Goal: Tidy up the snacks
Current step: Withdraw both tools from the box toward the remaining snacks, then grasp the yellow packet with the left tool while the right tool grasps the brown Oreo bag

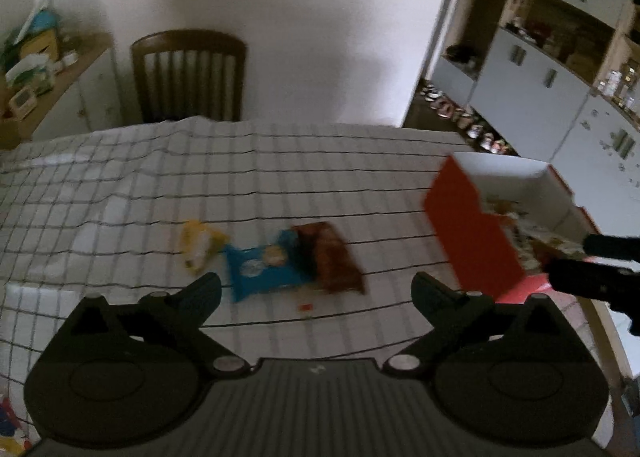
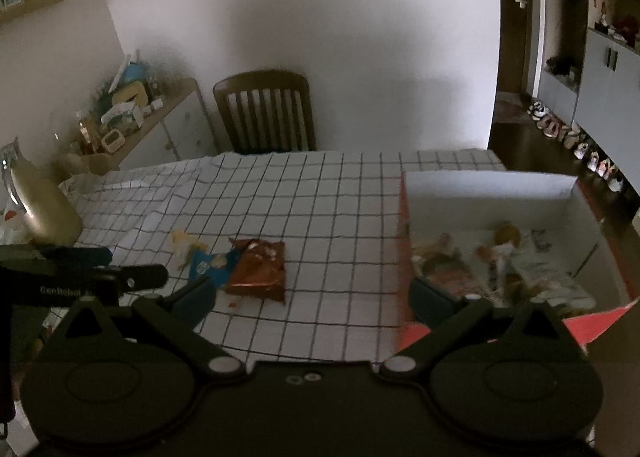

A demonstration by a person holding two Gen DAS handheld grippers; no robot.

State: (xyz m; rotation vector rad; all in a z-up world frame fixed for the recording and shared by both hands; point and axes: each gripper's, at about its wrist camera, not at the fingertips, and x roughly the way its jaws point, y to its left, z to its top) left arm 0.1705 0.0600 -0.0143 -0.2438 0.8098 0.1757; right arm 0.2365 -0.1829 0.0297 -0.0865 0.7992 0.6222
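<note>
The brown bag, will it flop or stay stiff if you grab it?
The brown bag looks crinkly and puffed, so it would probably bend and rustle, not stay stiff. It lies flat on the tablecloth, so it shouldn't roll. Its shiny wrapper might slip between pads.

Three snack packets lie in a row mid-table (image 2: pixel 320 193): yellow crinkled packet (image 2: pixel 185 244) leftmost, blue foil packet (image 2: pixel 212 265) overlapped by brown foil packet (image 2: pixel 258 271). Red cardboard box (image 2: pixel 404 241) holding snacks stands at the right edge; wooden chair (image 2: pixel 266 113) behind the far edge.
</note>
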